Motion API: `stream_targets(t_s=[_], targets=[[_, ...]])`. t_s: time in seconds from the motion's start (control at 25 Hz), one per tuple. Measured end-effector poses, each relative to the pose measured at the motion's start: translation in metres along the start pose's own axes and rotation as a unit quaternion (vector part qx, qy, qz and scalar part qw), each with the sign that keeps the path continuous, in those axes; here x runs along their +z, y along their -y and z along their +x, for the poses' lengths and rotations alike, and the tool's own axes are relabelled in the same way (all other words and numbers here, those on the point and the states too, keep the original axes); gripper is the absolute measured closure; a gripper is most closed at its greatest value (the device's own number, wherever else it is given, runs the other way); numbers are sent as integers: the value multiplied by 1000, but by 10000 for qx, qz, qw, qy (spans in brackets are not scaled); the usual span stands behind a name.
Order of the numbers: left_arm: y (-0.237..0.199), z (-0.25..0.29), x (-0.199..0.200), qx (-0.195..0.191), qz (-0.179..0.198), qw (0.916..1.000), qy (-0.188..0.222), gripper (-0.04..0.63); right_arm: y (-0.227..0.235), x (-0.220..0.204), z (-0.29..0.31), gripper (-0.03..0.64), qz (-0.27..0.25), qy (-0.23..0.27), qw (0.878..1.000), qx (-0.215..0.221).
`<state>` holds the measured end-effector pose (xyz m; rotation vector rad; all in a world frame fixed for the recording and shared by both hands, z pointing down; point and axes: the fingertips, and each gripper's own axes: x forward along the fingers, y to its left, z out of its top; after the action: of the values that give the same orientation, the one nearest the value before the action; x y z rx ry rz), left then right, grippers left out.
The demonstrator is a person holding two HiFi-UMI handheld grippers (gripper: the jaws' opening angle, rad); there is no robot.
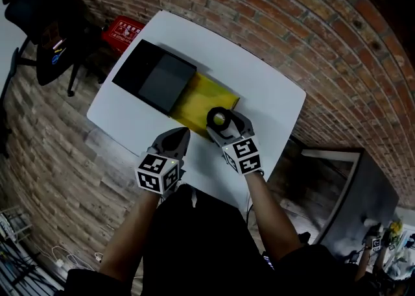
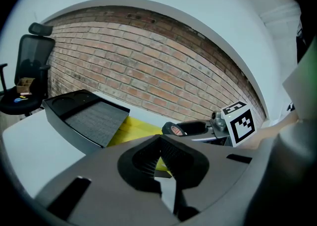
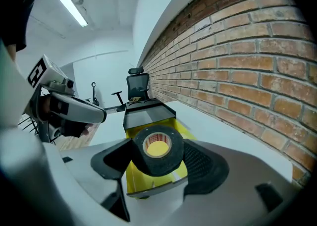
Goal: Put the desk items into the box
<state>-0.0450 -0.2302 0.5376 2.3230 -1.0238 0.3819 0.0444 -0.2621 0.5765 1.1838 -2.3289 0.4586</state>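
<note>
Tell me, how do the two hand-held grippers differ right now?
The right gripper clamps a black tape roll; the left gripper is shut on nothing. The right gripper hangs over the yellow box; the left gripper sits short of it, over the white table. Both carry marker cubes.

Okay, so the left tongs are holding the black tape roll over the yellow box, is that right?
Not quite: the right tongs hold the black tape roll over the yellow box, as the right gripper view shows. The left tongs are shut with nothing between them.
</note>
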Motion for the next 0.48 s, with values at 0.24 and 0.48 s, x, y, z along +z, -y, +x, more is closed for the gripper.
stream_targets(t_s=[0.24,0.48], targets=[[-16,-5,1,153,-108,9998,51,589,-7,6,30,282,-82,-151,9997,163],[-29,-6,0,265,-212,9994,77,589,-11,-2,56,282,-118,-401,9988,249]])
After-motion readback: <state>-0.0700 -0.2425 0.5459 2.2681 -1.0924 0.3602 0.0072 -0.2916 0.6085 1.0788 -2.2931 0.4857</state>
